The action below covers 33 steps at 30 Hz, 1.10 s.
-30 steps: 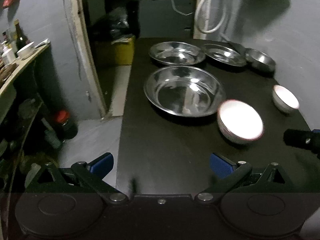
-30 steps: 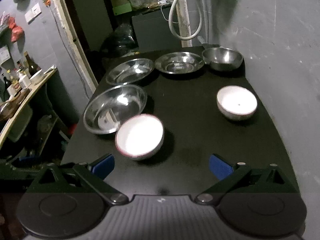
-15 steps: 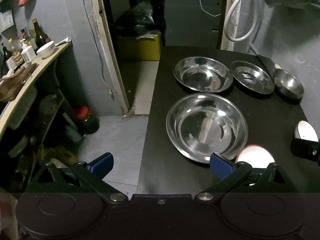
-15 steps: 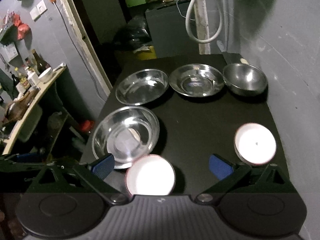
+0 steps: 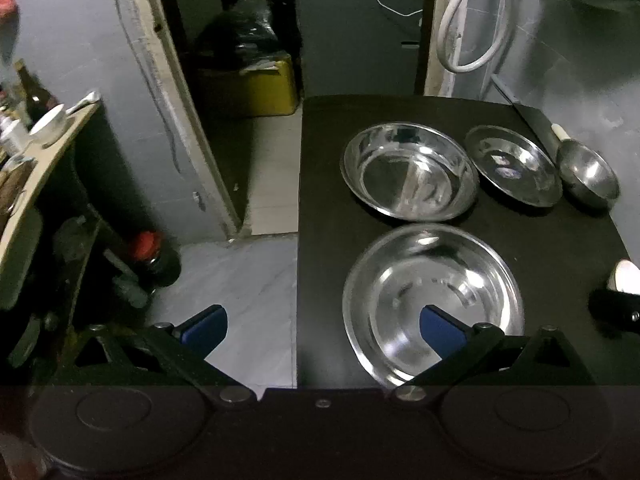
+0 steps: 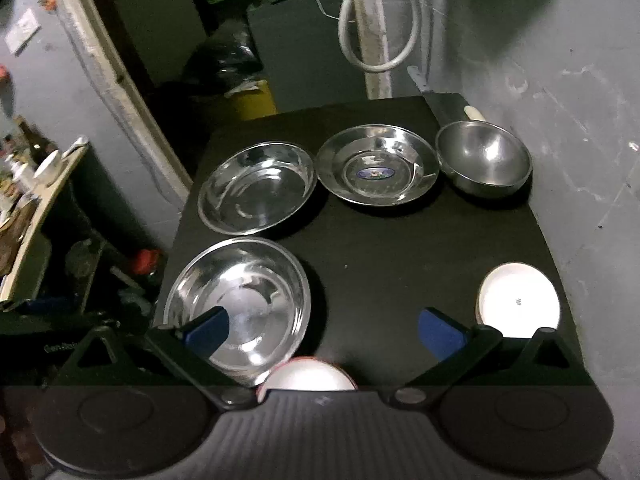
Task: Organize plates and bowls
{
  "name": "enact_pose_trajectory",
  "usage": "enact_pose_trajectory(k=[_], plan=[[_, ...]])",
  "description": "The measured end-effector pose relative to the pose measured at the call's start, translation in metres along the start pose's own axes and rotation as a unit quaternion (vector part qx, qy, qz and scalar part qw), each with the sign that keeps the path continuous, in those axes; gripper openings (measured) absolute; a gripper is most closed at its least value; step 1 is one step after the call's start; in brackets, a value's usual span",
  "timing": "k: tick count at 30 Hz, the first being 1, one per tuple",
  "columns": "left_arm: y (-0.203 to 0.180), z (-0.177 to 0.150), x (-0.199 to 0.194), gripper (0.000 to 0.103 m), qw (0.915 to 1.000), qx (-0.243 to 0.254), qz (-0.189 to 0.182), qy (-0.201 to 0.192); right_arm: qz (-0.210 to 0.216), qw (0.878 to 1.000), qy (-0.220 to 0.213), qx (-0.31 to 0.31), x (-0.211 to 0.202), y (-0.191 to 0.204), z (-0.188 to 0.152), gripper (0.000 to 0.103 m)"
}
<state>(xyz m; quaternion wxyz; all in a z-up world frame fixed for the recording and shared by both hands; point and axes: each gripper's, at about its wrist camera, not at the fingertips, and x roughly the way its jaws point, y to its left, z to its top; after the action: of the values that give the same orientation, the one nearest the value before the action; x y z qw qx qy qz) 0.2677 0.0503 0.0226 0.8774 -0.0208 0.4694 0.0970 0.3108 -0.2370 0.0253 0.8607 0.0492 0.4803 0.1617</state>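
Note:
On the black table (image 6: pixel 384 248) stand a large steel bowl (image 6: pixel 240 304) at the near left, a steel plate (image 6: pixel 256 188) behind it, a second steel plate (image 6: pixel 376 170) and a deep steel bowl (image 6: pixel 484 162) at the back right. A white bowl (image 6: pixel 518 304) sits at the near right; another white bowl (image 6: pixel 306 376) is half hidden under my right gripper (image 6: pixel 324 330), which is open and empty above the near edge. My left gripper (image 5: pixel 324 326) is open and empty over the table's left edge, its right finger above the large steel bowl (image 5: pixel 432 300).
The floor (image 5: pixel 240 280) drops away left of the table, with a red-capped jar (image 5: pixel 150 256) and a cluttered shelf (image 5: pixel 36 168). A grey wall (image 6: pixel 580 140) bounds the right side. A white hose (image 6: pixel 372 20) hangs at the back. A yellow box (image 5: pixel 252 84) stands behind.
Both grippers have pulled back and up from the table. The near white bowl has slid down under the right gripper's view and out of the left wrist view. No dish has moved.

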Motion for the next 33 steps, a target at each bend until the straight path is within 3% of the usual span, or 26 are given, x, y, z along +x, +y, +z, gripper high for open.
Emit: enact_pose_trajectory(k=[14, 20, 27, 33], plan=[[0.025, 0.091, 0.099, 0.102, 0.9984, 0.036, -0.04, -0.016, -0.076, 0.996, 0.014, 0.036, 0.09, 0.038, 0.052, 0.103], [0.021, 0.11, 0.133, 0.102, 0.9963, 0.067, -0.04, -0.036, -0.081, 0.995, 0.007, 0.062, 0.127, 0.048, 0.061, 0.103], [0.025, 0.125, 0.168, 0.102, 0.9955, 0.066, -0.065, -0.019, -0.068, 0.994, -0.006, 0.09, 0.155, 0.049, 0.067, 0.102], [0.02, 0.132, 0.186, 0.1, 0.9941, 0.065, -0.087, -0.012, -0.055, 0.993, -0.006, 0.104, 0.172, 0.044, 0.07, 0.089]])
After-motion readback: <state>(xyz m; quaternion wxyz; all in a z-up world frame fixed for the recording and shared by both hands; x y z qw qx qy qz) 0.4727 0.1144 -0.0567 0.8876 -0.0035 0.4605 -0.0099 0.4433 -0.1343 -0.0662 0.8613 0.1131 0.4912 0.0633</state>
